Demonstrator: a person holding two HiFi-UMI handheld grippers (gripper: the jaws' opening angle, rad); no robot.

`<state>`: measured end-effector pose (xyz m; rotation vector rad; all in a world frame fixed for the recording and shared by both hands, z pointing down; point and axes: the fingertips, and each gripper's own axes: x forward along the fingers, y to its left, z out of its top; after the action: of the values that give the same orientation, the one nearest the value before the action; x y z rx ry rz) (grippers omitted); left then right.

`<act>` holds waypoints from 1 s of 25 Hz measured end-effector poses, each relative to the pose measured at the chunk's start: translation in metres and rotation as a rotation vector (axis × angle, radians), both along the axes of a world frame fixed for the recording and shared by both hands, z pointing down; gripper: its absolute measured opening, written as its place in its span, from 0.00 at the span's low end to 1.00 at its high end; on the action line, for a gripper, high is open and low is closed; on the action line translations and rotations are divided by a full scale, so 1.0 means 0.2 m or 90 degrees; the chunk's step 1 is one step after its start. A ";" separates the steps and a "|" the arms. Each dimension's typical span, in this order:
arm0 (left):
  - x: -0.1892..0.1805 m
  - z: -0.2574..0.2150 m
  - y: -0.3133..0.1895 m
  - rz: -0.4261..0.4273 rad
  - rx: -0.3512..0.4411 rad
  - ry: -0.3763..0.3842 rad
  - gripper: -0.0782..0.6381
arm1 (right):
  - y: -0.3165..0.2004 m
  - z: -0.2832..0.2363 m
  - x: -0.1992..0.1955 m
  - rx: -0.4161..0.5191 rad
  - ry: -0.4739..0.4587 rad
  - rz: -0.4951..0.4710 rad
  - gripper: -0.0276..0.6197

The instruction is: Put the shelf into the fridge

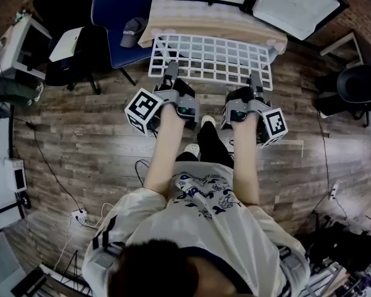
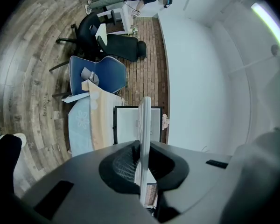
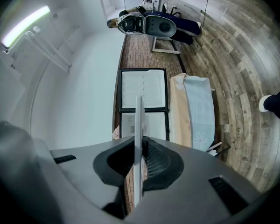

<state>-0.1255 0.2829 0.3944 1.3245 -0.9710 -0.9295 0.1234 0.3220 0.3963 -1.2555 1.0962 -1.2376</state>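
Shelf point(image 1: 216, 57), a white wire grid, sits level over the wooden floor point(image 1: 80, 141); left gripper point(image 1: 171, 68) and right gripper point(image 1: 256, 80) each clamp its near edge.

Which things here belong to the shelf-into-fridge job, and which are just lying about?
Job in hand:
- white wire shelf, gripped at its near edge by the left tool and the right tool
- black-framed white panels ahead, probably the fridge

Lying about:
- blue chair
- grey cap on that chair
- black chair at the right
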 end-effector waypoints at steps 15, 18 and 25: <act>0.09 0.00 -0.54 -0.034 -0.004 -0.001 0.16 | -0.60 0.00 0.10 -0.010 -0.001 -0.036 0.12; 0.13 -0.02 -0.68 -0.039 -0.004 -0.001 0.16 | -0.75 -0.02 0.14 -0.006 -0.006 -0.042 0.12; 0.22 -0.06 -0.98 -0.056 0.005 -0.006 0.16 | -1.08 -0.06 0.24 -0.003 -0.005 -0.060 0.12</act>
<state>-0.0812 0.0874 0.3815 1.3018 -1.0400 -0.9949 0.1704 0.1056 0.3840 -1.2130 1.1580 -1.3157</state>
